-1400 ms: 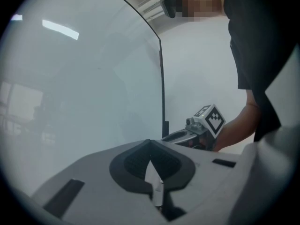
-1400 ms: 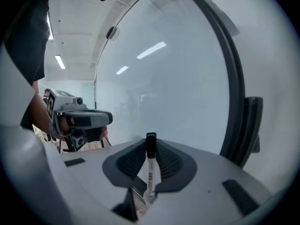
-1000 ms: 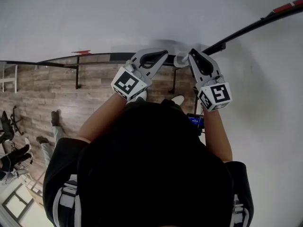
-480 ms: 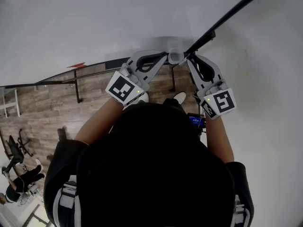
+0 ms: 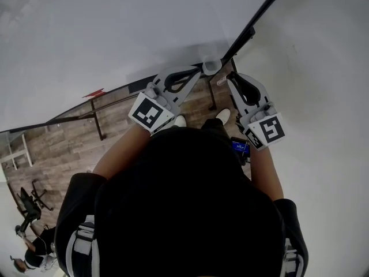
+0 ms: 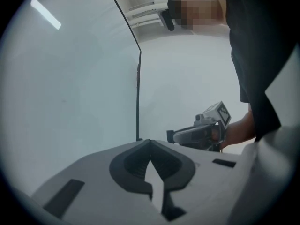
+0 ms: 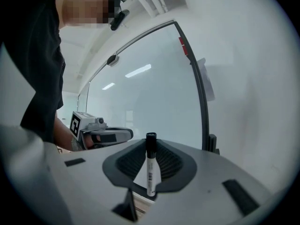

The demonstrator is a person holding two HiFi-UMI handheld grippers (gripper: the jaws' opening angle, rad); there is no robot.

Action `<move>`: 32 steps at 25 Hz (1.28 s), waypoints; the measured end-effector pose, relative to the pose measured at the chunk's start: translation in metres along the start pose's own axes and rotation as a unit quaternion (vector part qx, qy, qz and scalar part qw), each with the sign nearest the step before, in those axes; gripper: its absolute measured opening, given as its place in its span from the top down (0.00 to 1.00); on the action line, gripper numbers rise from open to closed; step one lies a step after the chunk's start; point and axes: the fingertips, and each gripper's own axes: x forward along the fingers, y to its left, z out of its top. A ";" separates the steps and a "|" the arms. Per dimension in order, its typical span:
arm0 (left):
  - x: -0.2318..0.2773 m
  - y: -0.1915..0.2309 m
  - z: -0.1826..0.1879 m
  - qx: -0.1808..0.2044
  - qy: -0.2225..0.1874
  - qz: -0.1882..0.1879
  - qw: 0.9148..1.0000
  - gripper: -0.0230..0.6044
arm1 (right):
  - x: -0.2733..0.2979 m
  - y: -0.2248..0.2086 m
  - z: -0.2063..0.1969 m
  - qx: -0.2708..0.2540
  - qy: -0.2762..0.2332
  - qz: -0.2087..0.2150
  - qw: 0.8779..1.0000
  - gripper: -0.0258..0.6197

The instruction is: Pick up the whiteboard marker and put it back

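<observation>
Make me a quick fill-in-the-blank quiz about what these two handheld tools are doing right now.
1. The whiteboard marker is clamped in the jaws of the ____ gripper.
2. Its cap, at the upper end, is ____ in colour.
3. The left gripper has its jaws together, and between them there is ____.
Missing words: right; black; nothing.

Probably office or lab: big wall whiteboard [image 5: 104,33], wood-plank floor [image 5: 63,143], swivel chair [image 5: 29,205].
</observation>
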 end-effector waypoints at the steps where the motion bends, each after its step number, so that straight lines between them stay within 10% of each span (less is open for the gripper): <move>1: -0.001 -0.001 0.000 0.000 -0.002 -0.004 1.000 0.96 | -0.001 0.002 -0.001 0.001 -0.001 -0.004 1.000 0.86; 32: 0.000 -0.008 -0.023 -0.007 0.010 -0.033 0.999 0.96 | -0.002 0.004 -0.021 0.025 0.011 -0.032 0.999 0.86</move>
